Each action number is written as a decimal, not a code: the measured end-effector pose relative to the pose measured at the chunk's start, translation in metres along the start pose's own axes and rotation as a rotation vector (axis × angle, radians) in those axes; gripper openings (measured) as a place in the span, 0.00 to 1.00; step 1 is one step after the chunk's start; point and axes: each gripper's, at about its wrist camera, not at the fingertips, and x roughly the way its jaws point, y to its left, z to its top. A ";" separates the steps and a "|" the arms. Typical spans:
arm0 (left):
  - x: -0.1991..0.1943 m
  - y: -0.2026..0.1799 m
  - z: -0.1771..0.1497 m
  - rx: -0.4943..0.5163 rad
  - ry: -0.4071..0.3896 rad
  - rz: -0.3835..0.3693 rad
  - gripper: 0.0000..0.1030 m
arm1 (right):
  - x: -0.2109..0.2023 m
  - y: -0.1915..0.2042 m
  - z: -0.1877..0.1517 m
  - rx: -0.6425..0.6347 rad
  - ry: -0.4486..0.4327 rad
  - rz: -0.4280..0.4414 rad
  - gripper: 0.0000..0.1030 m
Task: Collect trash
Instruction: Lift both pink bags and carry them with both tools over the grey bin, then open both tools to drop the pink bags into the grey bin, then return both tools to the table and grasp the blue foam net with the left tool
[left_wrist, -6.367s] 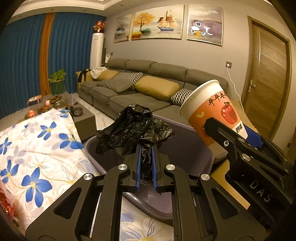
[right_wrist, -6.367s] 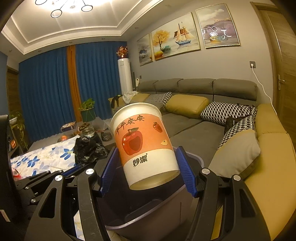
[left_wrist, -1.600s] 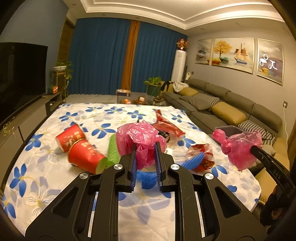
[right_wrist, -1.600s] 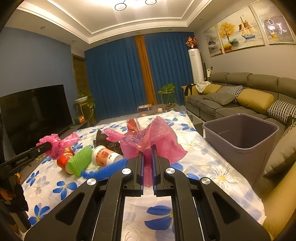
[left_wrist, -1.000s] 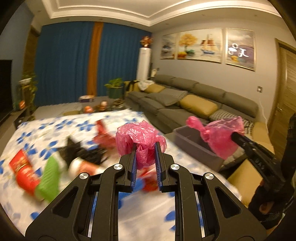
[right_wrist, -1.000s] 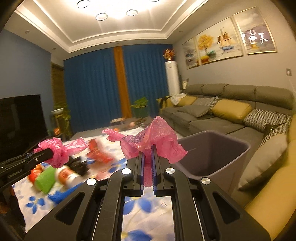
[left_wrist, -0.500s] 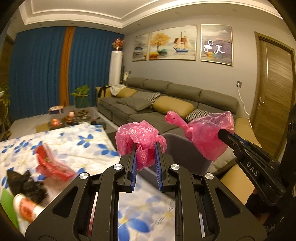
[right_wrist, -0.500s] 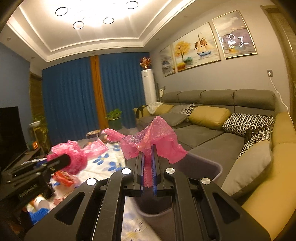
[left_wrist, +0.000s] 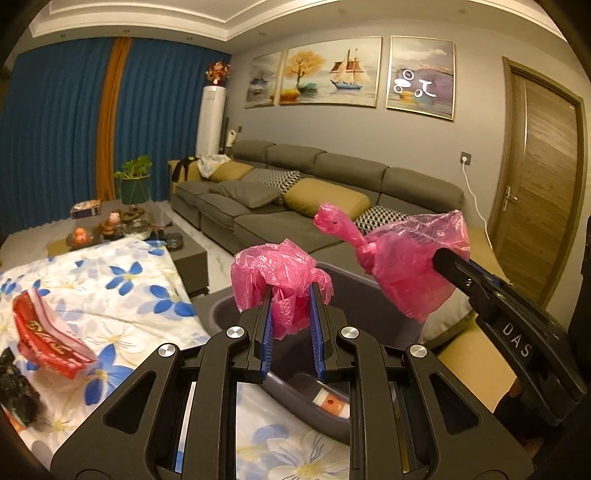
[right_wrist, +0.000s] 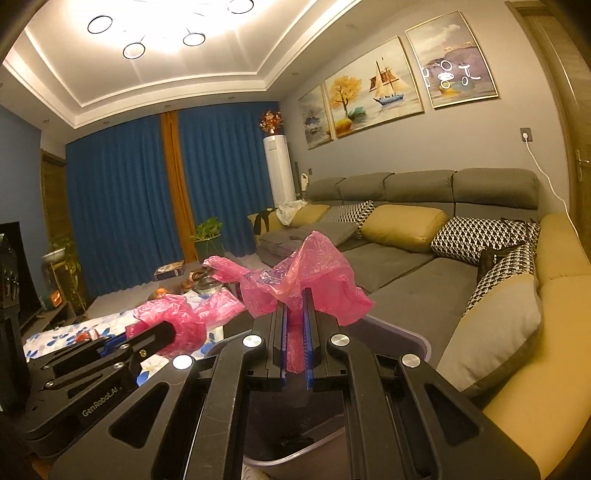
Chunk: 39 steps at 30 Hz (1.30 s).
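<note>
Two pink plastic bags, one pinched in the left gripper (left_wrist: 291, 314), one (right_wrist: 306, 284) in the right gripper (right_wrist: 296, 332), both held over the grey bin (left_wrist: 369, 295); drop stage, next needing both grippers opened.

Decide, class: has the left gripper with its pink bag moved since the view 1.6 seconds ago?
Yes. The left gripper, shut on its pink bag, has swung from over the floral tablecloth rightward to above the grey bin by the sofa.
</note>
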 end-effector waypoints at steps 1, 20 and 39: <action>0.004 -0.001 0.000 0.002 0.005 -0.004 0.16 | 0.001 -0.001 0.000 0.000 0.002 -0.001 0.08; 0.056 0.004 -0.012 -0.033 0.101 -0.112 0.49 | 0.024 -0.007 0.001 0.036 0.046 0.023 0.08; -0.087 0.054 -0.034 -0.112 -0.046 0.243 0.84 | -0.033 0.040 -0.010 -0.048 0.006 0.084 0.65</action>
